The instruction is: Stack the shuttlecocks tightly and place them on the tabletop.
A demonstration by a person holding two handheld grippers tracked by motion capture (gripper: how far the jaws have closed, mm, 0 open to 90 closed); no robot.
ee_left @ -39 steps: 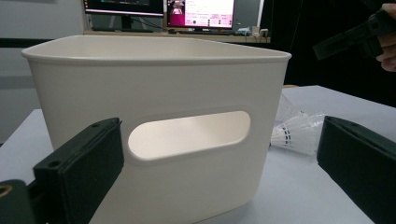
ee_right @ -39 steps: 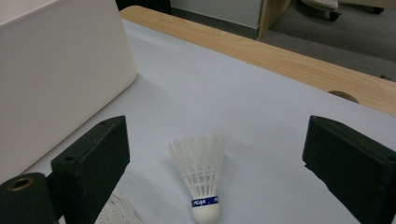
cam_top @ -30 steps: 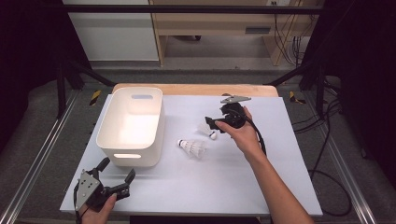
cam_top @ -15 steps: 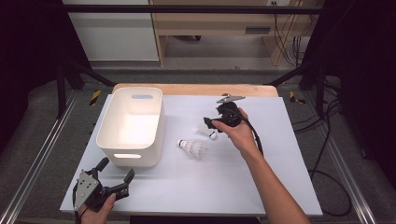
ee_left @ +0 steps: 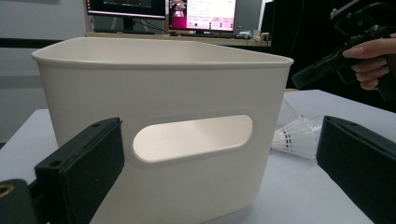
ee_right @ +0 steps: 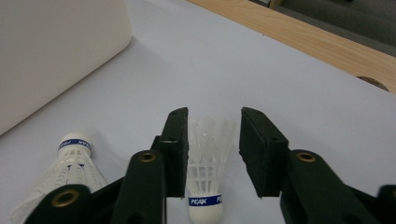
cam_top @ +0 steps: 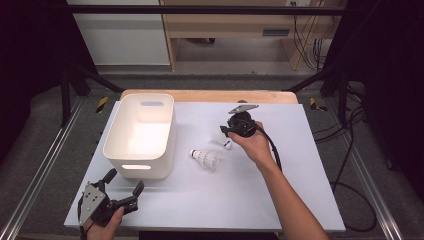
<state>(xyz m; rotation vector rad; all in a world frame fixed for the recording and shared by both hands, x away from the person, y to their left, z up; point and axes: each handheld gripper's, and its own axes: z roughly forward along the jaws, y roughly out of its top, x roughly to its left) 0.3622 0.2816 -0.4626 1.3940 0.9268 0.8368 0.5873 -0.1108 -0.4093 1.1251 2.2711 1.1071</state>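
White shuttlecock (ee_right: pixel 205 179) between the right claw's (ee_right: pixel 212 154) parted jaws; left claw (ee_left: pixel 219 172) open too.

On the counter (cam_top: pixel 280 200), the bin (cam_top: pixel 141 134) stands toward the left, its far end near the back edge. Just right of its near corner lies one shuttlecock (cam_top: pixel 206 158) on its side — cork end toward the bin. Behind that one and further right lies a second shuttlecock (cam_top: pixel 222 139), sitting between the fingers (ee_right: pixel 173 140) of the right gripper (cam_top: pixel 231 131), cork end toward the hand. The left gripper (cam_top: pixel 123 186) sits at the counter's near-left corner, just in front of the bin — well apart from both shuttlecocks.
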